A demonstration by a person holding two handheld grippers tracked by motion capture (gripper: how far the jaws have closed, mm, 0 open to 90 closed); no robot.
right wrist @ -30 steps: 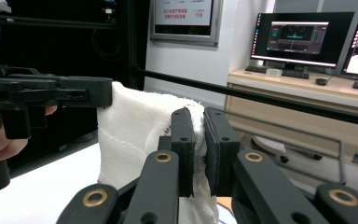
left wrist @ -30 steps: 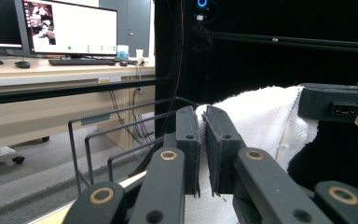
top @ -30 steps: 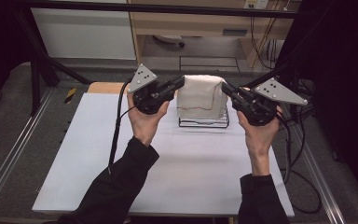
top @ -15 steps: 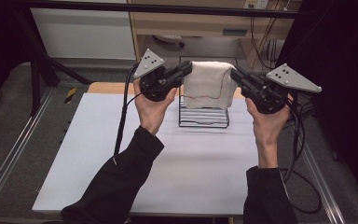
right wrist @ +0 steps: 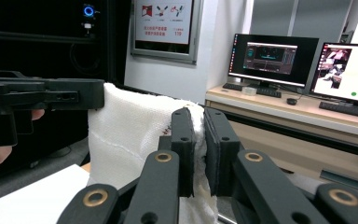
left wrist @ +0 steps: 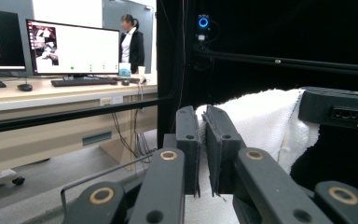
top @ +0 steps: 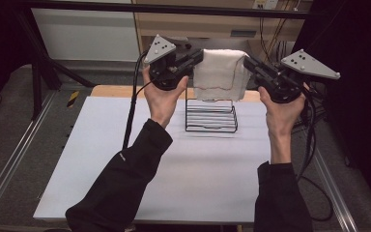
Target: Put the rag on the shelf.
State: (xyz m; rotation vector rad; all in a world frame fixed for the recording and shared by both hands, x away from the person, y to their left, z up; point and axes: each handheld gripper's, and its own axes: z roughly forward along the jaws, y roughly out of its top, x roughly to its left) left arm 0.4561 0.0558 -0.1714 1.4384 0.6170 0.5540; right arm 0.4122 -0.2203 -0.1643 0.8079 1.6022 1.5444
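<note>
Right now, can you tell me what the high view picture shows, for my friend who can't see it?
Two hands hold a white towel stretched between them above a black wire rack on a white table. The left tool pinches one top corner and the right tool pinches the other.

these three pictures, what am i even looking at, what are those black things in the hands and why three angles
A person stands at a table with a hand-held two-jaw gripper in each hand; no robot arm is involved. The wide picture comes from a fixed camera above, looking down on the forearms. The other two come from small cameras riding on each gripper, looking along its own black jaws. The left gripper and the right gripper each pinch one side of a white towel and hold it in the air above a black wire rack, which stands on the white tabletop. In both gripper views the jaws are shut on the cloth.
</note>
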